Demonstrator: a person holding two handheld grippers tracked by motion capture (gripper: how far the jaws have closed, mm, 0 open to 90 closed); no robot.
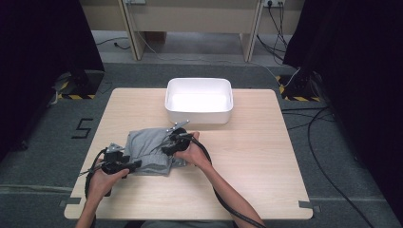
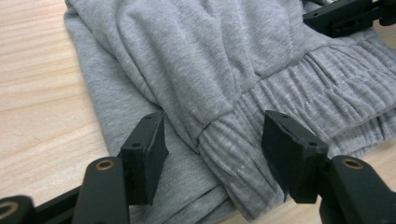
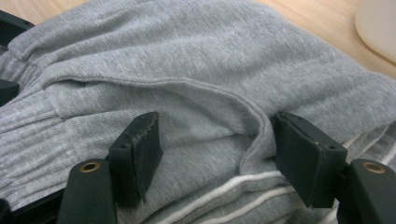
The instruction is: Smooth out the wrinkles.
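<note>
1. My right hand and its gripper cover part of the folded grey garment, so the high view hides that edge of the fabric.
2. The garment lies on the wooden table, near the front left, well short of the white bin.
3. In the left gripper view I make out a ribbed band bunched between my jaws; the high view is too coarse for that.
4. The right gripper view brings out white stripes near the bottom.
5. My left gripper is spread wide around the ribbed fold, not clamped.
6. My right gripper also stands released, jaws straddling a raised seam.
7. Both my forearms angle inward toward the cloth.
</note>
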